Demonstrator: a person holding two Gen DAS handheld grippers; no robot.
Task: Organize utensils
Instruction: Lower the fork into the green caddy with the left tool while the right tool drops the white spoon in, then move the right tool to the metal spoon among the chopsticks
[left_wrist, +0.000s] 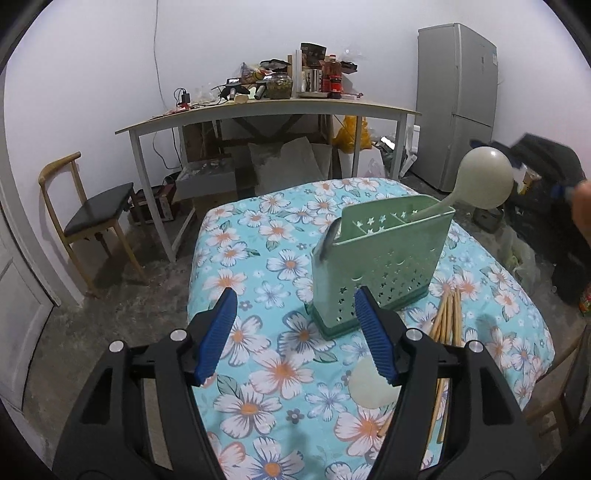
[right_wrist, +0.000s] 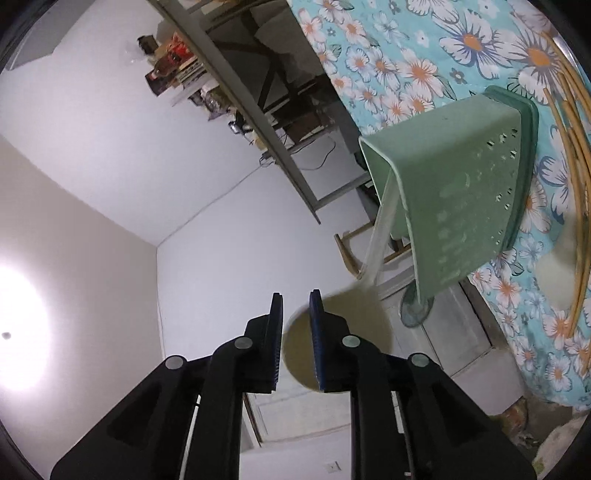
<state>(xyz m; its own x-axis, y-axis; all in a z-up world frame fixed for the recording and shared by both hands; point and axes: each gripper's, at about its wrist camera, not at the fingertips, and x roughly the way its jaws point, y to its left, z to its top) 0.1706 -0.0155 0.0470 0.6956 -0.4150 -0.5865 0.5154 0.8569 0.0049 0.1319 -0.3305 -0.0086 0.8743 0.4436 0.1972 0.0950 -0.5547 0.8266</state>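
A green perforated utensil holder (left_wrist: 380, 258) stands upright on the floral tablecloth (left_wrist: 266, 354). A cream spoon (left_wrist: 485, 177) leans in its far right compartment, bowl up. A second cream spoon (left_wrist: 369, 387) and several wooden chopsticks (left_wrist: 448, 314) lie on the cloth just right of the holder's near end. My left gripper (left_wrist: 295, 299) hovers open in front of the holder, nothing between its fingers. In the rolled right wrist view my right gripper (right_wrist: 296, 295) stands narrowly open at the bowl (right_wrist: 354, 325) of the spoon in the holder (right_wrist: 461, 192). Its pads do not press on the rim.
Behind the table stand a cluttered desk (left_wrist: 273, 107), a grey fridge (left_wrist: 458, 103) and a wooden chair (left_wrist: 96, 210). Dark bags (left_wrist: 546, 206) and a person's hand (left_wrist: 583, 210) are at the right edge. The cloth drops off at the table's far and left edges.
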